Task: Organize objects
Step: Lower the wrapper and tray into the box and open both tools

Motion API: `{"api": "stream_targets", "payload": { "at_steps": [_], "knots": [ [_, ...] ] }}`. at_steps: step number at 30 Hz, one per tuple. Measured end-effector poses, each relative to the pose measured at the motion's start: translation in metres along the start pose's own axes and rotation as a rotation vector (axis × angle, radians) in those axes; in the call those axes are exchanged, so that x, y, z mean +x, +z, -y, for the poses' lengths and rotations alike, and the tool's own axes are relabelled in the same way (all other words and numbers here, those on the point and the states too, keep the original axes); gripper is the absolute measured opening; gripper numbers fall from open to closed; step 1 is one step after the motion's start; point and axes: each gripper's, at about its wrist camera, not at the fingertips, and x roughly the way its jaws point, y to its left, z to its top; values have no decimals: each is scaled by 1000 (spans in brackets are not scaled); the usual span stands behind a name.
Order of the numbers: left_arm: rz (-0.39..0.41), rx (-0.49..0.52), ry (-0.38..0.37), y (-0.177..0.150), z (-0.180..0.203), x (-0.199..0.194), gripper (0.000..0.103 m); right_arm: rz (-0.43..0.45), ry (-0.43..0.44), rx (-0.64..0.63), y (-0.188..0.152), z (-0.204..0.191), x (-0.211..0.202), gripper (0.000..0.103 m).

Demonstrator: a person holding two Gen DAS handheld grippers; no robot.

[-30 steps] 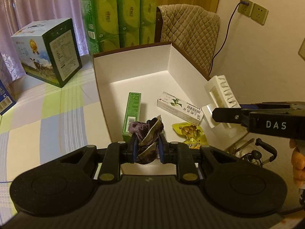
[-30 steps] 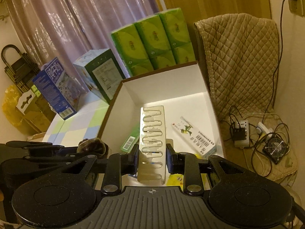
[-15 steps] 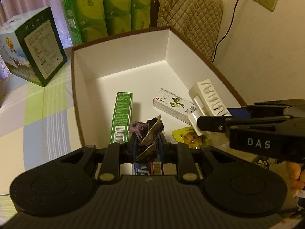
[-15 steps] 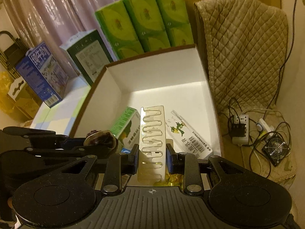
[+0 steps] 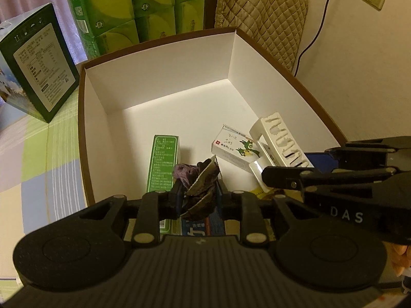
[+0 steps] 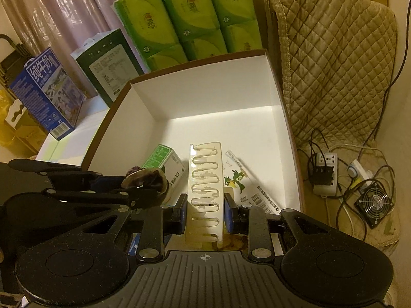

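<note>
Currently one white box [image 5: 164, 89] is seen open-topped under both grippers, brown rim outside, far half of its floor bare. Largest held item: one white slotted rack [image 6: 204, 192], clamped across its width by the right gripper [image 6: 205, 213], long axis pointed straight ahead along the fingers, far end over the box floor. Ahead of it and slightly right lies one white carton with bird print [image 6: 241, 179], flat, long axis diagonal. One green carton [image 5: 161, 165] lies flat near the left wall, long axis running away from the jaws. One crumpled dark wrapper [image 5: 199, 187] is pinched in the left gripper [image 5: 197, 197], over the near edge of the box, the green carton just ahead-left of it. One yellow snack packet [image 6: 232, 242] is partly hidden under the rack; one blue item [image 5: 196, 227] below the left jaws cannot be identified. Judged: a drop from both jaws is what remains, and the bare floor is nearer the right gripper
</note>
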Motion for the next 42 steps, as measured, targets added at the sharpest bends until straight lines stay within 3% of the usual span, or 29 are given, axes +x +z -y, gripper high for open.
{"api": "stream_targets", "payload": {
  "at_steps": [7, 21, 29, 32, 34, 42],
  "knots": [
    [23, -6, 7, 2, -5, -3, 38, 3, -1, 9, 2, 3, 3, 25],
    [26, -12, 11, 2, -9, -8, 47, 0, 0, 11, 4, 4, 8, 25],
    [30, -20, 10, 1, -12, -12, 55, 31, 52, 104, 8, 12, 9, 26],
    [34, -24, 8, 0, -13, -14, 58, 54, 76, 125, 11, 14, 4, 34],
    [35, -27, 6, -1, -13, -16, 60, 76, 72, 119, 12, 12, -1, 48],
    [43, -33, -4, -9, -13, -27, 69, 113, 71, 114, 10, 6, -24, 57]
  ]
}}
